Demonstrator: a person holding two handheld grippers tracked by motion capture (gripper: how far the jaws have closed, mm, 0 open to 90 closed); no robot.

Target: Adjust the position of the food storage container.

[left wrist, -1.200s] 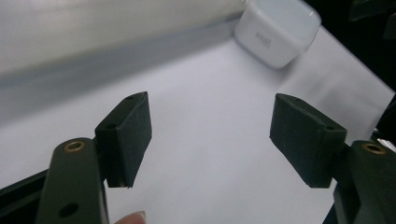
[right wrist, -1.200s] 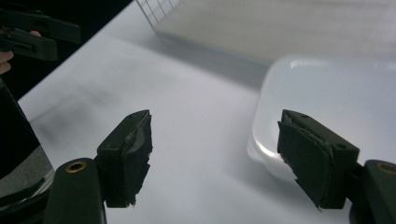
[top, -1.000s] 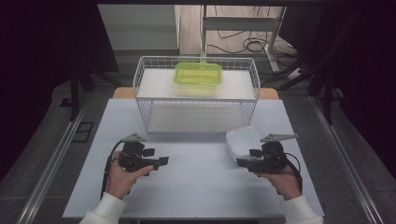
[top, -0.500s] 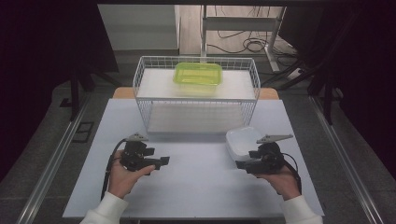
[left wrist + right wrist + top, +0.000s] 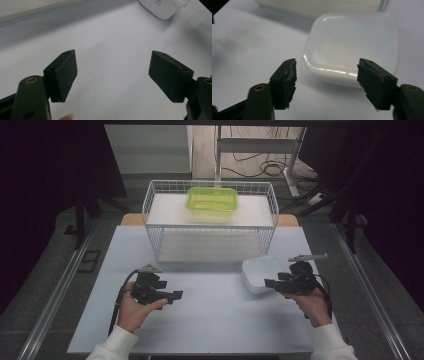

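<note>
Resting surface: table (image 5: pixel 210 320), flat, matte, pale white-grey, smooth and bare between the two hands.
Landmark: rack (image 5: pixel 210 222), white wire mesh, box-shaped with an open top, standing at the far middle of the table.
Lid: green lid (image 5: pixel 212 200), translucent plastic, a rounded rectangle, lying on the rack's upper shelf toward its back.
Box: white box (image 5: pixel 260 274), glossy smooth plastic, squarish with rounded corners, on the table just in front of the rack's right end; it looks upside down, though the glare makes that hard to judge.
Right gripper (image 5: pixel 270 283): black, jaws spread wide and holding nothing; in the right gripper view (image 5: pixel 327 83) the box's near edge sits between and just beyond the pads, not touching them.
Right pads (image 5: pixel 285 82): dark rubber, edges ragged and worn.
Right hand (image 5: pixel 312 302): front-right of the rack, wrapped around the gripper body from below, white sleeve at the wrist, gripper aimed left toward the box.
Left gripper (image 5: pixel 177 295): black, jaws spread wide and empty; in the left gripper view (image 5: pixel 112 75) bare table lies between them and the box sits well apart at the top.
Left pads (image 5: pixel 65 72): flat dark blocks with clean edges.
Left hand (image 5: pixel 132 307): front-left of the rack, cupping the gripper from underneath, gripper aimed right; a fingertip shows at the bottom of the left gripper view.
</note>
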